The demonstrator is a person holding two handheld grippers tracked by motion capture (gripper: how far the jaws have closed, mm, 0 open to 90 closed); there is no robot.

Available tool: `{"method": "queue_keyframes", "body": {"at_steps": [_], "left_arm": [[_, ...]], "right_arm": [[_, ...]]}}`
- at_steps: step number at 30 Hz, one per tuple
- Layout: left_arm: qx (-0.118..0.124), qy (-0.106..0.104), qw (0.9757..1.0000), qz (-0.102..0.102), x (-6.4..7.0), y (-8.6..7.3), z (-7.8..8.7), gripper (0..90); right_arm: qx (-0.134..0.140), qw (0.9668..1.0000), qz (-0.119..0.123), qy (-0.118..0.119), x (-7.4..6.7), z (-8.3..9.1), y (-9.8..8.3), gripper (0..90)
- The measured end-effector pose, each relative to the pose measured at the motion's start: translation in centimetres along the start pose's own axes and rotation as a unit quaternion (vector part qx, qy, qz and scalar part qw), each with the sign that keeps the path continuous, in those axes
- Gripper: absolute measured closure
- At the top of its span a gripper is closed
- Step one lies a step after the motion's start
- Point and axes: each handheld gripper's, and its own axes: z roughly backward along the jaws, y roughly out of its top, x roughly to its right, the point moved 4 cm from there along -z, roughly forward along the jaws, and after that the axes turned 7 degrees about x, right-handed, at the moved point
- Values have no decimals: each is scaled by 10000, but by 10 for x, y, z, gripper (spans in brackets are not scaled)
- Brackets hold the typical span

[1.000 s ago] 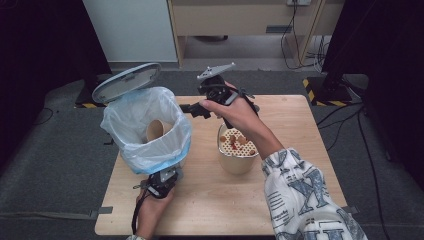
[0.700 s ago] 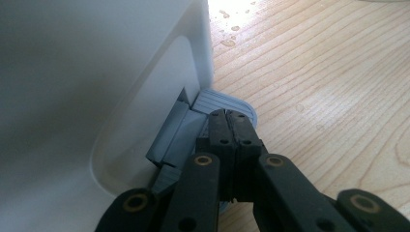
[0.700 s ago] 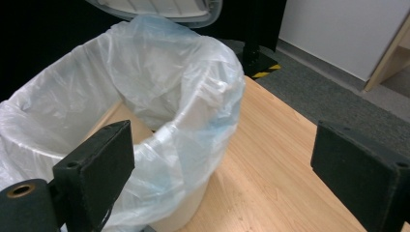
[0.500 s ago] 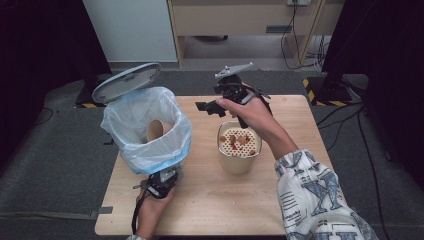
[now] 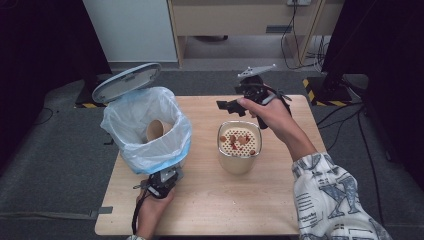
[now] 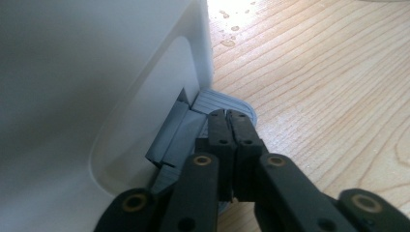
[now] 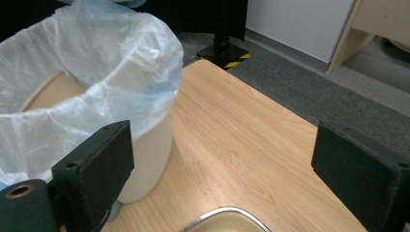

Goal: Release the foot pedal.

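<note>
R gripper [image 5: 226, 106] now empty, jaws wide, pulled back from bin [image 5: 150, 150] toward far side of steel pot [image 5: 239, 148]. Cup [image 5: 156, 129] sits in bin: drop done. L gripper [image 6: 227, 126] clenched on bin's pedal [image 6: 225, 102], jaws just easing apart; lid [image 5: 126, 81] up.

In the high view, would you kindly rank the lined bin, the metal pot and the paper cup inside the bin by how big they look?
1. Lined bin, with its lid up: plainly the largest.
2. Metal pot: clearly smaller than the bin.
3. Paper cup: smallest, though it lies partly hidden in the bag, so its full size is unsure.
</note>
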Motion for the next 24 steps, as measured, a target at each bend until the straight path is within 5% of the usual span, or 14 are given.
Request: {"method": "queue_keyframes", "body": {"at_steps": [2,5,6,8,10,24], "left_arm": [[23,145,9998,-144,1,2,3,759],[43,-72,9996,-260,2,2,9,654],[106,-77,9998,-128,5,3,10,630],[247,-27,9994,-243,6,6,17,598],[354,-58,9993,67,12,7,20,573],[446,-236,9987,60,18,10,25,432]], "right_arm": [[-10,10000,-18,-43,5,4,-3,83],[-42,9999,-50,-127,14,12,-8,83],[-47,9999,-64,-154,17,14,-10,83],[-52,9997,-104,-212,21,18,-12,83],[-44,9996,-121,-264,26,21,-15,82],[-42,9978,-279,-604,49,38,-34,73]]}}
